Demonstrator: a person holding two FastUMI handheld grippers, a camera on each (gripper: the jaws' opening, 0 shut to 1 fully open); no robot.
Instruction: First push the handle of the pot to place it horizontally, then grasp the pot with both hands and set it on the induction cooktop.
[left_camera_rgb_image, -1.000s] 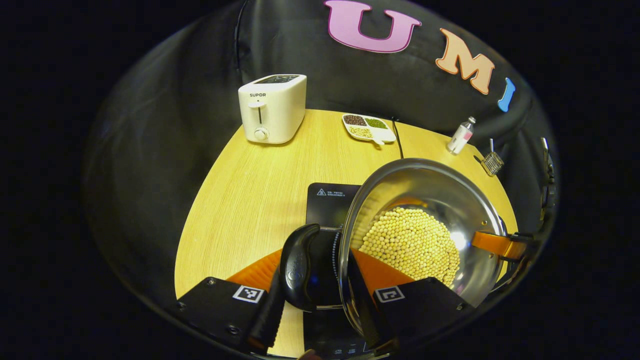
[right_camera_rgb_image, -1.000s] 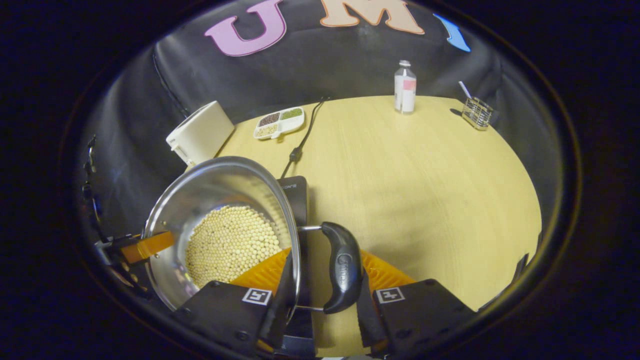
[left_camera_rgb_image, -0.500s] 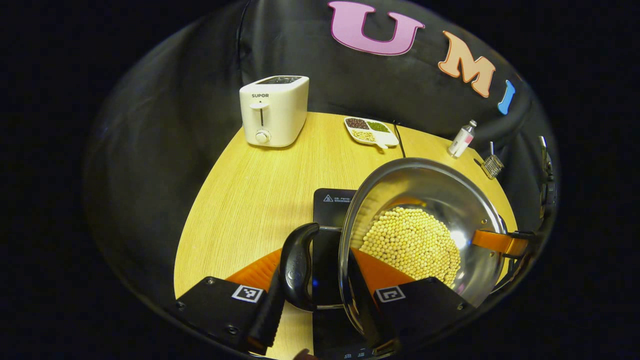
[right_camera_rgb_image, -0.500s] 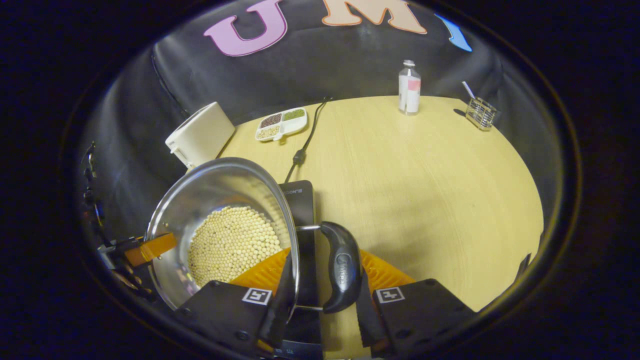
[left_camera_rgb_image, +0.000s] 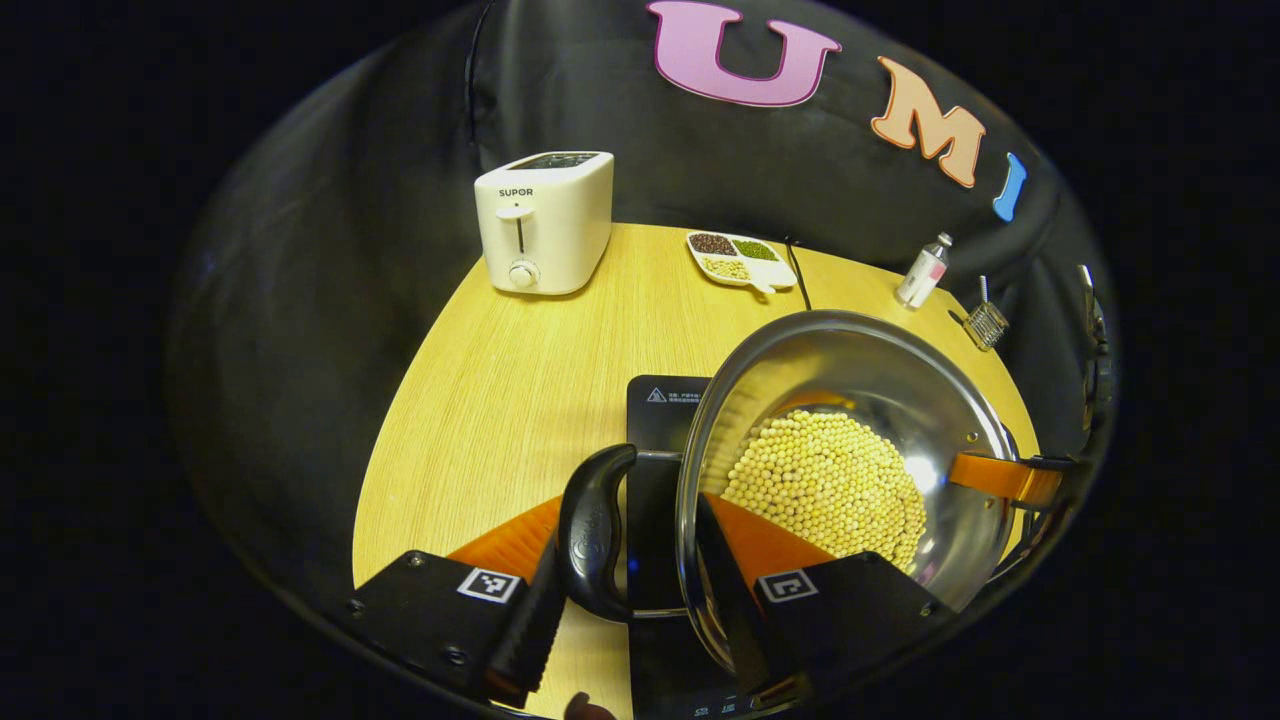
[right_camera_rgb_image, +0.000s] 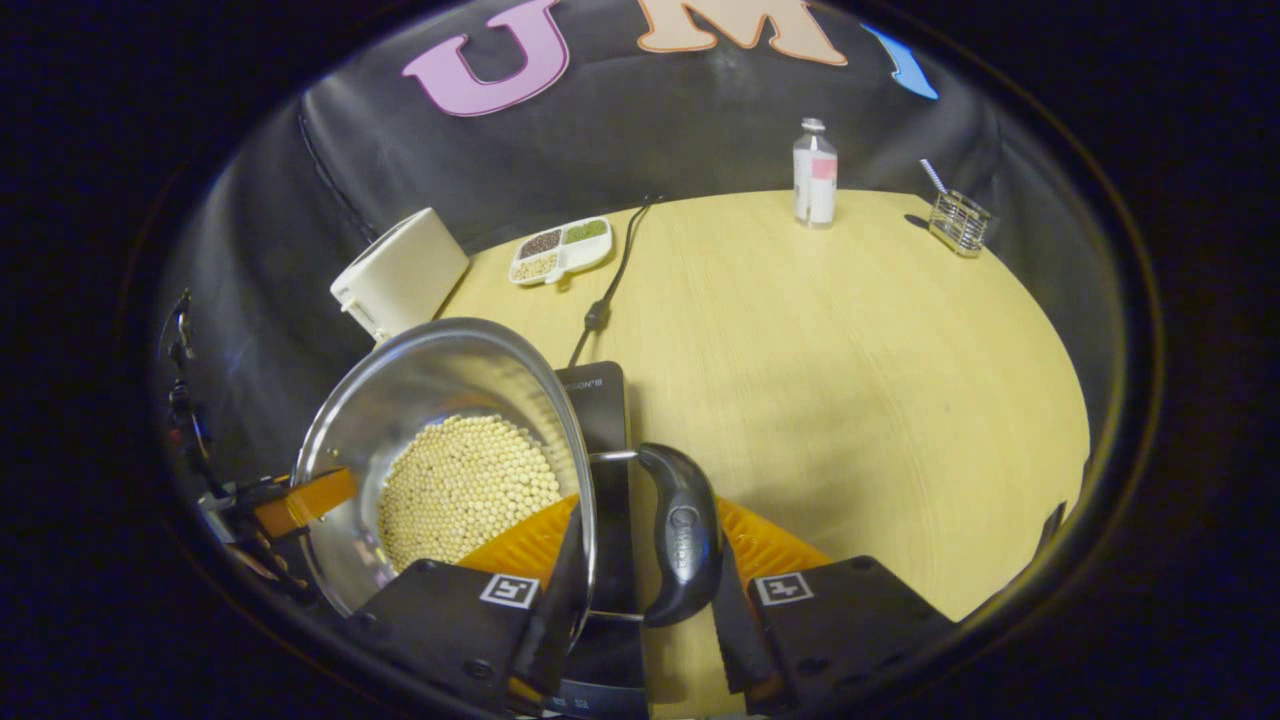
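Pot (left_camera_rgb_image: 850, 400), full of beans (left_camera_rgb_image: 825, 485), is held up over the black cooktop (left_camera_rgb_image: 665, 410), so only setting it down is left. Left gripper (left_camera_rgb_image: 640, 590) squeezes the left handle (left_camera_rgb_image: 592, 530) and rim. Right gripper (right_camera_rgb_image: 640, 590) squeezes the right handle (right_camera_rgb_image: 685, 530).

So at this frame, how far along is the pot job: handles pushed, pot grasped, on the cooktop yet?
Done: both black side handles stick out level from the steel pot of pale beans. In hand: the left tool and right tool each grip a handle and the rim beside it, with the pot over the black induction cooktop. Left: whether it already rests there can't be told; releasing remains.
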